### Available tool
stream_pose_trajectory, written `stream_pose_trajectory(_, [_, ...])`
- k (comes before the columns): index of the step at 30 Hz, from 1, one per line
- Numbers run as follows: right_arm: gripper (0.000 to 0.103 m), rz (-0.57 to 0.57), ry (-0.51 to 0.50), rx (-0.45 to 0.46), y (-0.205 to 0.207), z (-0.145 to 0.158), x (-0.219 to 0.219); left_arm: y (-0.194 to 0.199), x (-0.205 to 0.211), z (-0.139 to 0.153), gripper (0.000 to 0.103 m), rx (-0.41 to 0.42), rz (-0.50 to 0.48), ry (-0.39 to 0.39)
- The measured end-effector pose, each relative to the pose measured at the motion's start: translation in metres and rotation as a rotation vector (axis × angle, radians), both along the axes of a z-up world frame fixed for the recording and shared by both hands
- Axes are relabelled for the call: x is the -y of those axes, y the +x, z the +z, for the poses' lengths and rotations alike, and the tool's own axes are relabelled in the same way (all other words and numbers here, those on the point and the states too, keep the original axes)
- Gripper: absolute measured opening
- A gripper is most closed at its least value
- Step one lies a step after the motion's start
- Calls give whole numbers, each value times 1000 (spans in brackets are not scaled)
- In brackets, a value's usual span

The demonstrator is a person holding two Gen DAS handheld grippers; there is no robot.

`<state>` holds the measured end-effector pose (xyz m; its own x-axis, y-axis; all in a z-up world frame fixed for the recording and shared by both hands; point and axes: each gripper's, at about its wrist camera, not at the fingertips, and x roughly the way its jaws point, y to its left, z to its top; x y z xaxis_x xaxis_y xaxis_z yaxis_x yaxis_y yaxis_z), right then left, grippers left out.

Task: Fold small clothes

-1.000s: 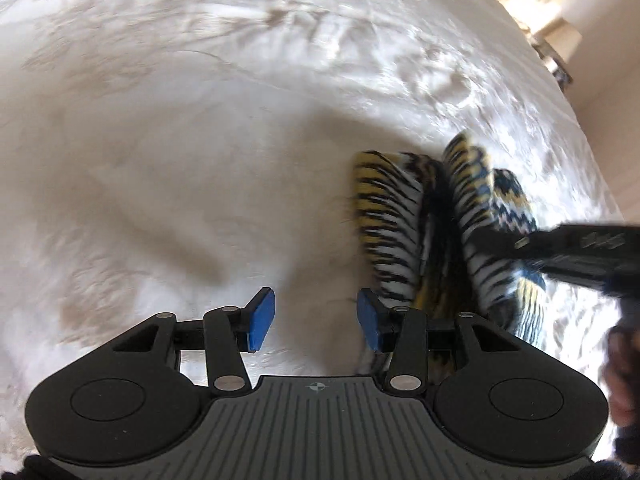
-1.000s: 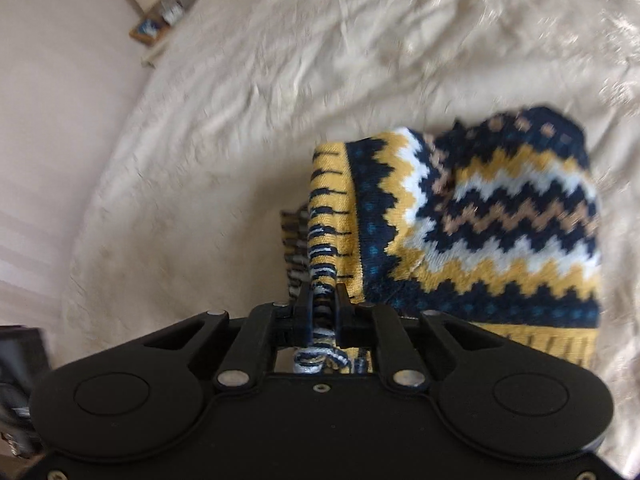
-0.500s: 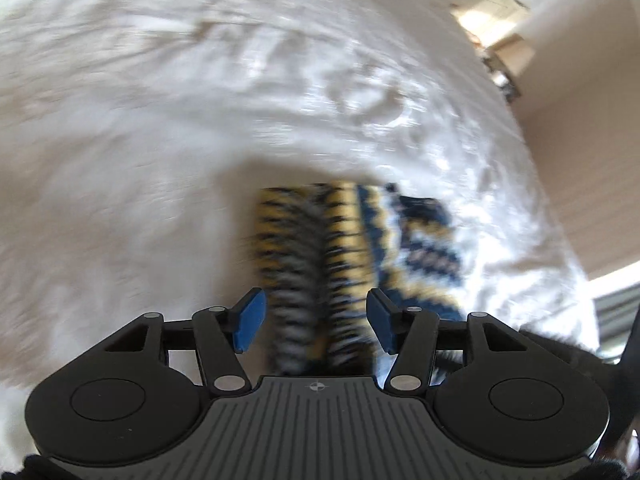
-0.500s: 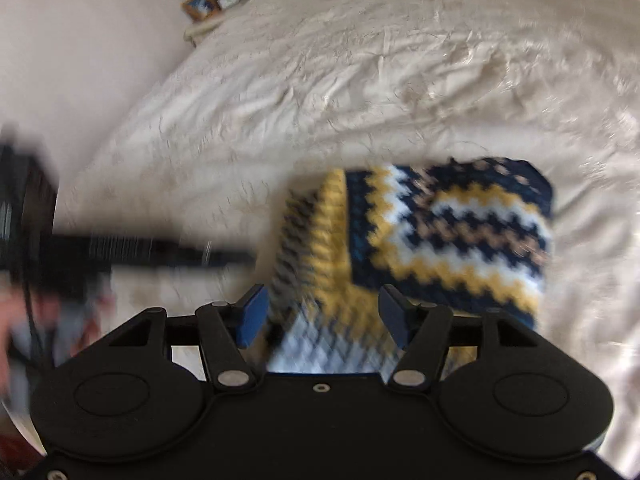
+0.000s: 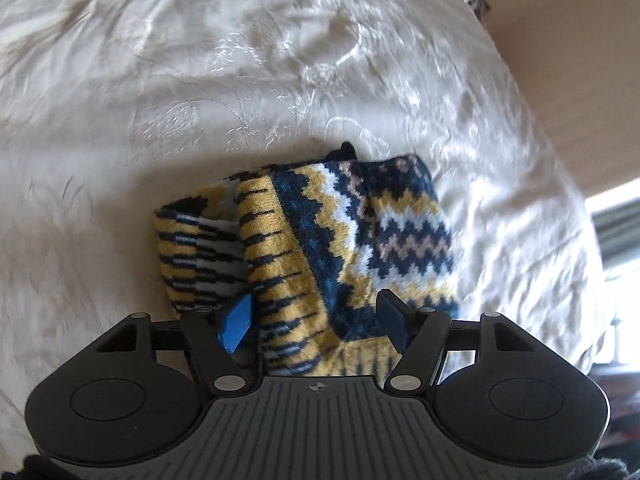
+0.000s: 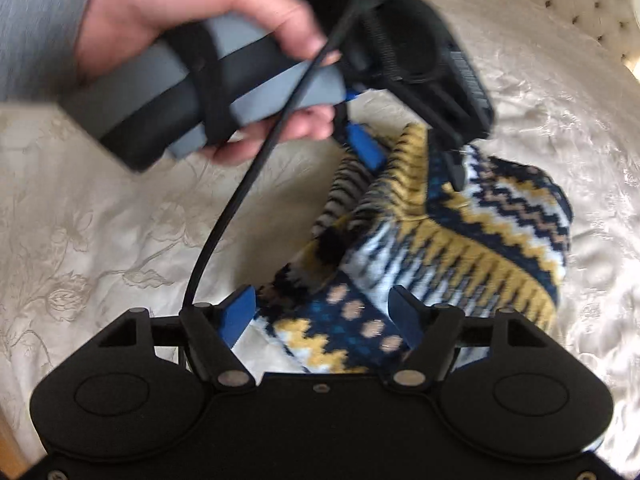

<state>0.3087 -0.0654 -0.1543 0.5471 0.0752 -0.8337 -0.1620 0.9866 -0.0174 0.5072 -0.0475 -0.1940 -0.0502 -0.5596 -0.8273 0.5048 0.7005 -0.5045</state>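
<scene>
A second ago the right gripper [image 6: 322, 314] was clamped on the striped cuff of the knitted garment [image 6: 460, 236] and the left gripper [image 5: 316, 320] stood off to the side of it; now both sit over the bundle with their jaws apart, each having just been opening, so the right one has let the cuff go.

In the left wrist view, the garment [image 5: 320, 248] lies on the cream bedspread [image 5: 200, 80], doubled over so that a yellow-and-black striped band sits on top beside the zigzag panel. The cloth runs between the blue pads [image 5: 237, 322], but neither seems to press it: the claw looks released.

In the right wrist view, the garment is a rumpled heap on the bedspread [image 6: 100, 240], one striped part standing up as a ridge. The right jaws straddle its near edge, spread and empty. Beyond, the person's hand [image 6: 192, 20] holds the left gripper [image 6: 416, 152], whose blue pad rests by the ridge.

The garment looks gathered into a rough fold but not flat or squared. By my judgement the ridge must be pressed down and the loose near edge tucked before the fold counts as finished.
</scene>
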Motion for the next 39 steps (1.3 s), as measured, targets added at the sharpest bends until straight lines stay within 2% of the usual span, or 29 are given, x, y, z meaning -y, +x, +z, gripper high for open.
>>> stream_pose_trajectory(3, [74, 37, -111, -14, -2, -11, -14, 4, 1, -3, 65, -10, -25, -3])
stream_pose_trajectory(6, [62, 65, -173, -20, -9, -19, -15, 8, -1, -7, 65, -39, -15, -19])
stream_pose_trajectory(7, [48, 64, -176, -29, -11, -21, -13, 9, -1, -8, 65, -51, -7, -26])
stream_pose_trajectory(8, [22, 52, -166, -39, -12, -22, -10, 11, 0, -9, 65, -61, -1, -30])
stream_pose_trajectory(9, [14, 30, -146, -49, -12, -23, -5, 12, 1, -10, 65, -69, 1, -34])
stream_pose_trajectory(14, [15, -34, -69, -23, -15, -13, 15, 14, 5, -14, 65, -74, -5, -24])
stream_pose_trajectory(19, [15, -77, -17, -8, -18, 0, 20, 17, 11, -23, 63, -123, 29, -38])
stream_pose_trajectory(22, [15, -99, 5, -1, -18, 5, 24, 15, 14, -24, 53, -116, 48, -17])
stream_pose_trajectory(24, [15, -115, 18, 3, -16, 7, 23, 11, 15, -21, 39, -92, 60, -11])
stream_pose_trajectory(26, [15, -129, 28, 7, -16, 9, 22, 8, 15, -16, 28, -75, 60, -35])
stream_pose_trajectory(29, [15, -152, 50, 18, -14, 12, 25, 3, 13, -8, 18, -51, 82, -80])
stream_pose_trajectory(34, [15, -163, 92, 64, -14, 26, 26, -11, -3, 21, 15, 29, 105, -166])
stream_pose_trajectory(36, [15, -150, 98, 83, -14, 34, 20, -11, -9, 27, 16, 21, 114, -162])
stream_pose_trajectory(39, [15, -161, 128, 79, -10, 32, 19, -3, -10, 23, 16, -10, 82, -110])
